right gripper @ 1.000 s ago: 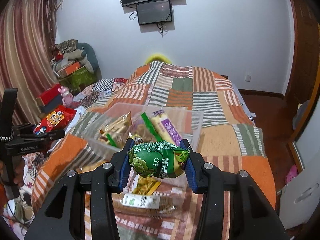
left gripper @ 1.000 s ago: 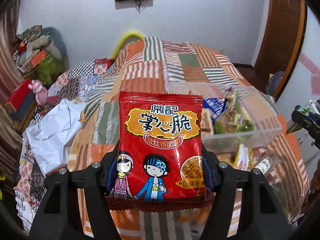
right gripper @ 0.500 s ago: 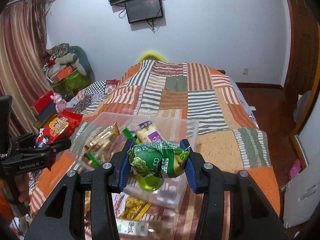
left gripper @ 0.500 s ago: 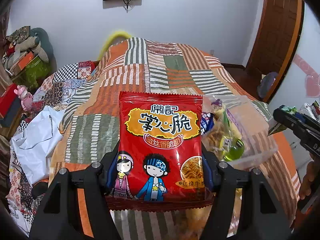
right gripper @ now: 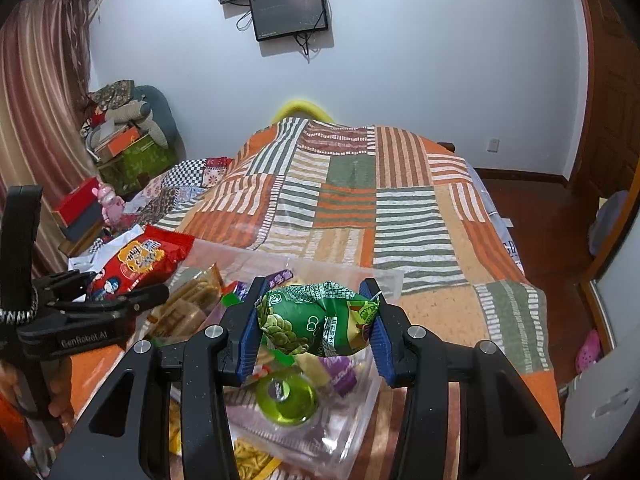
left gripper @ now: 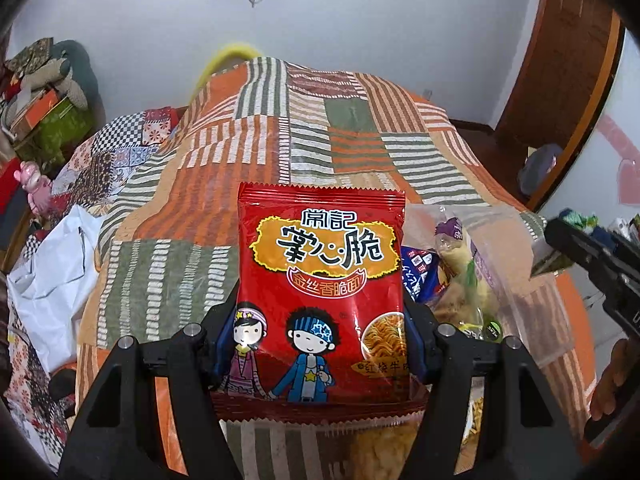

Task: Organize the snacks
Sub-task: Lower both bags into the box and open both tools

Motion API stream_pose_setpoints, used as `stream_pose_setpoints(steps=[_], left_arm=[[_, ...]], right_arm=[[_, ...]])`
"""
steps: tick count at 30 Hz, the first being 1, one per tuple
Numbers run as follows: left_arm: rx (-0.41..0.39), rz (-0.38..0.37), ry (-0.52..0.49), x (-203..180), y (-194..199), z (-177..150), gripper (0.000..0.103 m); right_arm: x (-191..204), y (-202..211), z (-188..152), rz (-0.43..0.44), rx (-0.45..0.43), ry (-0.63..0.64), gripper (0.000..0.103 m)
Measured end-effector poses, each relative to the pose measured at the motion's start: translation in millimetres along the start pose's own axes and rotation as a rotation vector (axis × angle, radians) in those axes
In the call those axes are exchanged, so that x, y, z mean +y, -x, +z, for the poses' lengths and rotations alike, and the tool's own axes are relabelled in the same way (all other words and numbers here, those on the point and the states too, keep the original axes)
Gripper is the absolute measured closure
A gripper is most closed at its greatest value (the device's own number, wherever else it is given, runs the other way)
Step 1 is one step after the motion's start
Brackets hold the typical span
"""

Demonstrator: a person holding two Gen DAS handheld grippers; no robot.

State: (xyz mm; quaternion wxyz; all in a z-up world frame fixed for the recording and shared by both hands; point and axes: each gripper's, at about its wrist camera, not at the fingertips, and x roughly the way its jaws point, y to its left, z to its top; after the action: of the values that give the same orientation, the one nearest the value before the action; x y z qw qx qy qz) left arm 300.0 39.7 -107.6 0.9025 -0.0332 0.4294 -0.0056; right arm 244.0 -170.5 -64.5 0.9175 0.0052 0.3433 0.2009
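Red foil fills the left wrist view: the left gripper [left gripper: 320,340] is clamped on the lower sides of a red noodle snack packet [left gripper: 322,280], held upright above a patchwork bedspread [left gripper: 256,148]. The right gripper [right gripper: 316,330] is clenched on a green pea packet [right gripper: 316,322], which hangs over a clear plastic bin [right gripper: 360,412] already loaded with snacks, among them a green jelly cup [right gripper: 286,398] directly below.

Risks, as a judgement: both packets are slick, air-filled pouches pinched only at their edges, so a jolt or a slackened squeeze could let either slide out. The pea packet looks crumpled and could burst if squeezed harder. The bin looks full and its walls thin; a packet dropped from this height may bounce off the pile onto the bedspread. The two grippers sit close together near the bin's left edge and could collide if both move in at once.

From the right wrist camera, the bin's contents and the left gripper beside it are visible. From the left wrist camera, the red packet blocks most of the bin, showing only a few wrappers at its right, plus a white plastic bag [left gripper: 52,276] on the bedspread's left.
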Motion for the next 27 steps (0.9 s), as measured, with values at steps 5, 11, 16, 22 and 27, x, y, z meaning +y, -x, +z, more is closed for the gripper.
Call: stream_pose_setpoints(steps=[5, 11, 16, 22, 27], left_arm=[[-0.001, -0.01, -0.019, -11, -8, 5, 0.037], [0.006, -0.047, -0.005, -20, -18, 15, 0.037], [0.017, -0.053, -0.005, -26, -28, 17, 0.037], [0.049, -0.061, 0.039, -19, -41, 12, 0.037], [0.059, -0.048, 0.031, -19, -43, 11, 0.035]], right_arm=[[0, -10, 8, -0.018, 0.002, 0.018, 0.06], [-6, -26, 10, -0.029, 0.03, 0.006, 0.06], [-9, -39, 7, -0.044, 0.06, 0.01, 0.06], [-10, -44, 6, -0.024, 0.077, 0.013, 0.055], [-9, -45, 6, -0.022, 0.091, 0.031, 0.044]])
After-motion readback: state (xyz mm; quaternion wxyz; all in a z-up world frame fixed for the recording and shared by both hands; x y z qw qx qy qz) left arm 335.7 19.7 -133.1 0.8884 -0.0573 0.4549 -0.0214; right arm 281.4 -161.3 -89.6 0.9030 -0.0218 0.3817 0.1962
